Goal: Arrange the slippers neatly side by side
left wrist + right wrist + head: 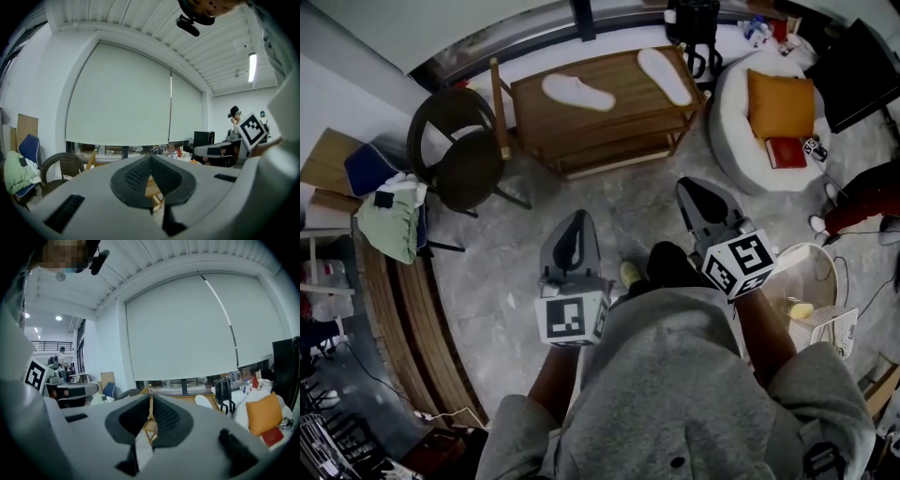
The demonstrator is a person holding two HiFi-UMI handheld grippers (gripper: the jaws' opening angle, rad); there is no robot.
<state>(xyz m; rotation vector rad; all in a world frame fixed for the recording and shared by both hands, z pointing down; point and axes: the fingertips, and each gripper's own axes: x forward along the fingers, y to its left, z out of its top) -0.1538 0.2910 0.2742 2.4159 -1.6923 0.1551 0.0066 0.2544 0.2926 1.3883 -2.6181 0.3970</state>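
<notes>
Two white slippers lie apart on the top of a wooden shelf table: one slipper at the left, turned slantwise, the other slipper at the right end. My left gripper is held over the floor well short of the table, its jaws shut with nothing between them. My right gripper hovers beside it, nearer the table's right corner, also shut and empty. In the left gripper view the left gripper points at the table; in the right gripper view the right gripper does too, and one slipper shows.
A dark wicker chair stands left of the table. A white round seat with an orange cushion and a red book is on the right. A black bag hangs behind. A pale basket sits near my right side.
</notes>
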